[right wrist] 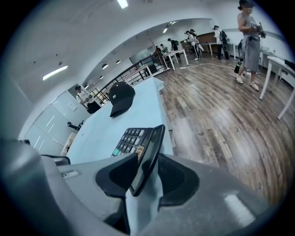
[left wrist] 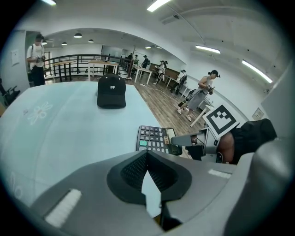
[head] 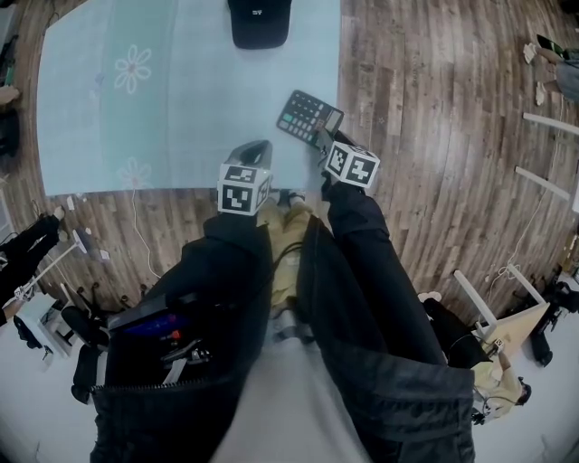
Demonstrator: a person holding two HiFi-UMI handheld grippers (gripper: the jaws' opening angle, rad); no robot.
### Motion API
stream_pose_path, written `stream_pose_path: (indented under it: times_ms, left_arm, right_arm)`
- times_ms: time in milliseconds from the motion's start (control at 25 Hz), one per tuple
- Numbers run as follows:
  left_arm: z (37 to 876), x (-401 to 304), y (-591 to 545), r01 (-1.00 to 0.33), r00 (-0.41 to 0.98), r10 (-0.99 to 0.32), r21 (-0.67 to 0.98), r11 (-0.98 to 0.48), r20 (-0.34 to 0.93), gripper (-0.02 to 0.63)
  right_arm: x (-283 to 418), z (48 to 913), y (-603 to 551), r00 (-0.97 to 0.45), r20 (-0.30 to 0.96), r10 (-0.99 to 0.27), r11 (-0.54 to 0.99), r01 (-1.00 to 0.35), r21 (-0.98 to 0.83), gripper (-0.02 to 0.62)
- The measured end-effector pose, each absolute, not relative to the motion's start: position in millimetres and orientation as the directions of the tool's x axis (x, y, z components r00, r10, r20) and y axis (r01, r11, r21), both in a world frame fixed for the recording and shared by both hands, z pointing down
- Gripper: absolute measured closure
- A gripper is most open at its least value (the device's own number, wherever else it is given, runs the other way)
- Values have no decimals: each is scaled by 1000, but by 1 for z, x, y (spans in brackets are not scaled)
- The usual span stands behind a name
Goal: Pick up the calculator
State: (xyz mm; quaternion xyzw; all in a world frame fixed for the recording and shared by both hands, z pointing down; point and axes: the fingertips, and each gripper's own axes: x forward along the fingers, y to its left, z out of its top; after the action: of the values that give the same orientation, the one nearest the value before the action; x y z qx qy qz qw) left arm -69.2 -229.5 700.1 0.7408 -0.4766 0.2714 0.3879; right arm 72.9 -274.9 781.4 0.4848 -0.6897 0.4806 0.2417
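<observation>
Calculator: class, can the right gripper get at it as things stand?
Probably yes: one end of the calculator stands between the open jaws of the right gripper, with nothing blocking.

Big open-plan office/lab: wood-plank floor (right wrist: 221, 115) right of the fingers (right wrist: 115, 177), white desks (right wrist: 177, 55) w/ ppl (right wrist: 193, 39) far ahead, strip lights (right wrist: 55, 71) overhead.

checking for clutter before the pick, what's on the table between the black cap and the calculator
Nothing: only bare pale-blue table cover lies between the cap and the calculator, shown in the head view and the left gripper view.
</observation>
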Motion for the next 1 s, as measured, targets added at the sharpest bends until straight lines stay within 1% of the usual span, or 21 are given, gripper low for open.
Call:
stream_pose_path:
  times_ms: [160, 360, 720, 880, 1000]
  left_arm:
    - [701, -73, -228, -920, 392, -498, 315, -234, 774, 604]
    - [694, -66, -226, -916, 400, -516, 316, -246, 757, 604]
    - [675, -73, -222, -920, 391, -567, 312, -236, 725, 604]
    - [653, -82, -224, -922, 385, -607, 312, -228, 695, 604]
    - [634, -86, -235, -922, 383, -643, 314, -226, 663, 604]
  right_arm:
    - [74, 779, -275, -445, 787, -427, 26, -876, -481, 506]
    - [69, 757, -280, -483, 733, -479, 7, -837, -548, 554]
    - [50, 716, -278, -497, 695, -519, 157, -855, -494, 560]
    - [42, 682, -275, -502, 658, -561, 214, -856, -471, 560]
    - [43, 648, -282, -504, 605, -616, 236, -851, -469, 560]
